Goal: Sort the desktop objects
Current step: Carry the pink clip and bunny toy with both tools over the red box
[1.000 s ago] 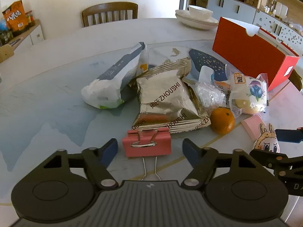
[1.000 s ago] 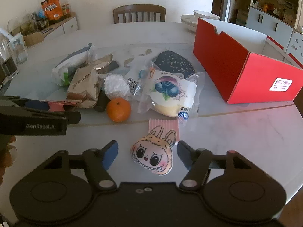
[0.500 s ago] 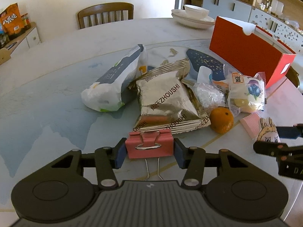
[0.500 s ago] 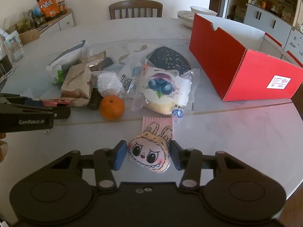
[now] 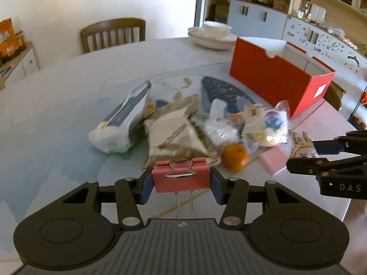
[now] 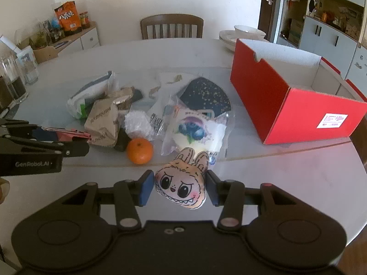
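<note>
Pink binder clip (image 5: 182, 174), orange tangerine (image 6: 139, 150), red box (image 6: 286, 105).

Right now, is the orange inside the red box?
No, the orange lies on the table, apart from the red box.

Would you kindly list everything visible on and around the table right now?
binder clip: 1, pink, in left claw
plush monster face: 1, beige, in right claw
orange: 1, orange, table front
snack packets: several, mixed, table centre
blueberry bun pack: 1, clear, beside orange
box: 1, red, open, table right
dishes: stacked, white, far edge
chair: 1, brown, behind table
left claw: 1, black, shut
right claw: 1, black, shut
</note>
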`<state>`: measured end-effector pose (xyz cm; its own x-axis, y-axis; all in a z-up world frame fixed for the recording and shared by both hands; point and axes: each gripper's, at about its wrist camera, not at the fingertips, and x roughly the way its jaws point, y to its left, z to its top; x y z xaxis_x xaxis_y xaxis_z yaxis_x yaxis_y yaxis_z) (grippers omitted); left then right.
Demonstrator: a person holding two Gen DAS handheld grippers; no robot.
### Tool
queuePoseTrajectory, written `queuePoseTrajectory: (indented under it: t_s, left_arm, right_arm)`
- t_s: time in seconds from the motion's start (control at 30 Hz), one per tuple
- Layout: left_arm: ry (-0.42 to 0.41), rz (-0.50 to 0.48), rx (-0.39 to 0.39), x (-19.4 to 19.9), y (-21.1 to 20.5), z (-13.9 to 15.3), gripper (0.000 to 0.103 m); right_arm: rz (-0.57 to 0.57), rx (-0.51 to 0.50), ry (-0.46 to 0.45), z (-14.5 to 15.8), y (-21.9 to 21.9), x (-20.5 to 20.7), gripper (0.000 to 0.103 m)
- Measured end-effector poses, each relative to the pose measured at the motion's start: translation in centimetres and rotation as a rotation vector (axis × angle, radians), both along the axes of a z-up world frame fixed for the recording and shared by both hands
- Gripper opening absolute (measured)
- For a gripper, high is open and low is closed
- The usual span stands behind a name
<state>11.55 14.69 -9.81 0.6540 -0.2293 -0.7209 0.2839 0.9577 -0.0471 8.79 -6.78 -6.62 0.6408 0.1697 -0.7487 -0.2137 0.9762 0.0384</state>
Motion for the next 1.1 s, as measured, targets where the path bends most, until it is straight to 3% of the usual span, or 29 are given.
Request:
queuePoseTrajectory:
  t_s: [0.3, 0.77, 1.1]
  left_arm:
    - [-0.053, 0.028, 0.019, 0.4, -3.1, 2.3, 0.050]
    - [-0.111, 0.085, -0.031, 2.2, -8.5, 6.0, 0.050]
    - [-0.137, 0.083, -0.042, 3.8, -12.2, 8.4, 0.050]
  right_arm:
    - [0.064, 0.028, -0.011, 1.7, -3.2, 1.2, 0.047]
    - [0.189, 0.058, -0.074, 6.3, -9.0, 4.9, 0.047]
    - [0.185, 0.090, -0.105, 8.2, -13.8, 8.7, 0.047]
